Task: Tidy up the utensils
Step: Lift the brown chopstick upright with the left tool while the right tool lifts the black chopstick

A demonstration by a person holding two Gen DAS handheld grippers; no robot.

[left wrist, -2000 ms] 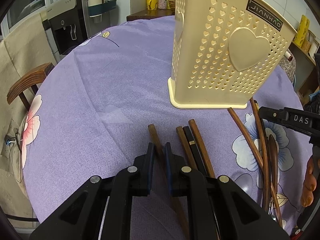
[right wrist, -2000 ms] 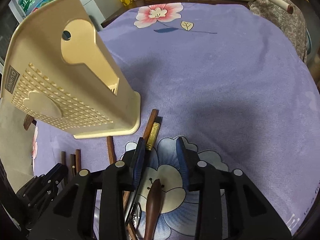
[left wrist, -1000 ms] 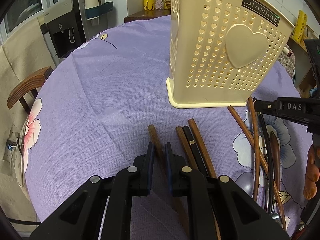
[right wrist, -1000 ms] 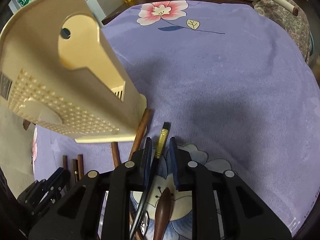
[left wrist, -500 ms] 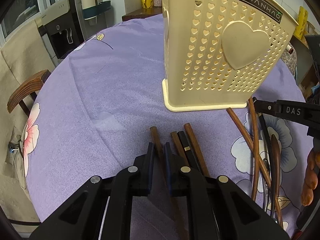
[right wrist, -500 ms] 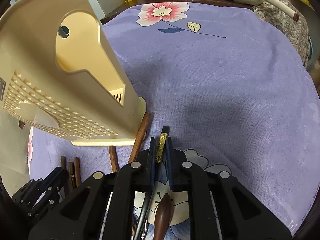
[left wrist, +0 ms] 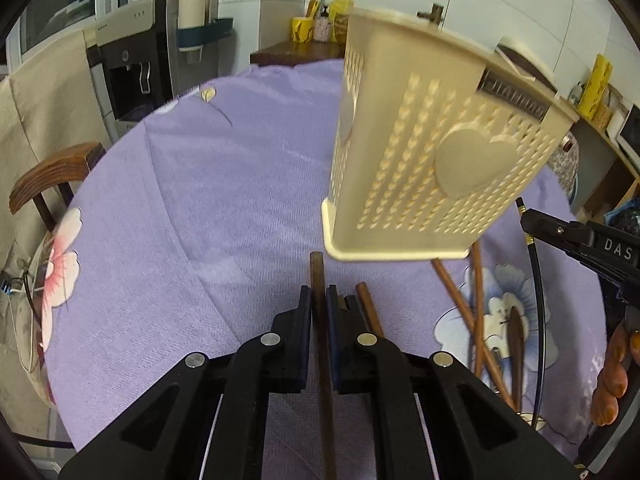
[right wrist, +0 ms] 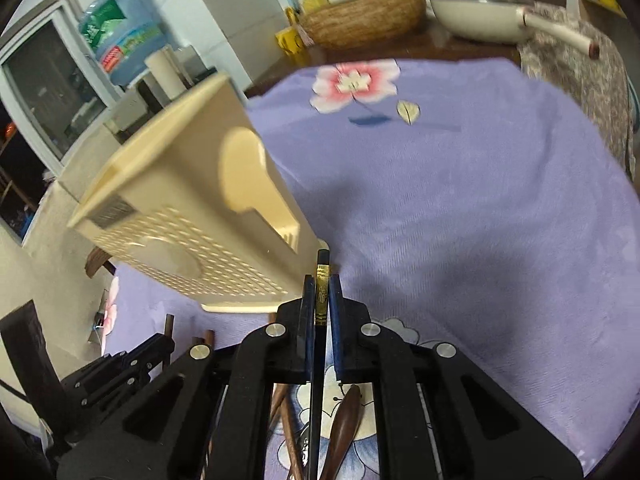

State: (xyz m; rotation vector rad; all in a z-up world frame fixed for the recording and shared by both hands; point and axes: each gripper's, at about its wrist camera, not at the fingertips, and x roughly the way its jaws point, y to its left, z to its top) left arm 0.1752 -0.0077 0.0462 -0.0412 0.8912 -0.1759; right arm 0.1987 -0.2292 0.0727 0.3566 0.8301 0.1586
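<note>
Clamping chopsticks: left gripper brown, right gripper black; lower ends hidden.

left gripper: black plastic frame, two long fingers, angular struts with triangular cut-outs
left pads: dark blue strips along the inner faces of the fingers
left screws: four round silver heads, two on each side of the frame
right gripper: same black build (a twin of the left one), blue inner pads, four silver screw heads
right marking: white letters "DAS" on the black side of the right gripper, seen from the left wrist
hand: bare fingers wrapped around the right gripper's black handle; sleeve not visible
</note>
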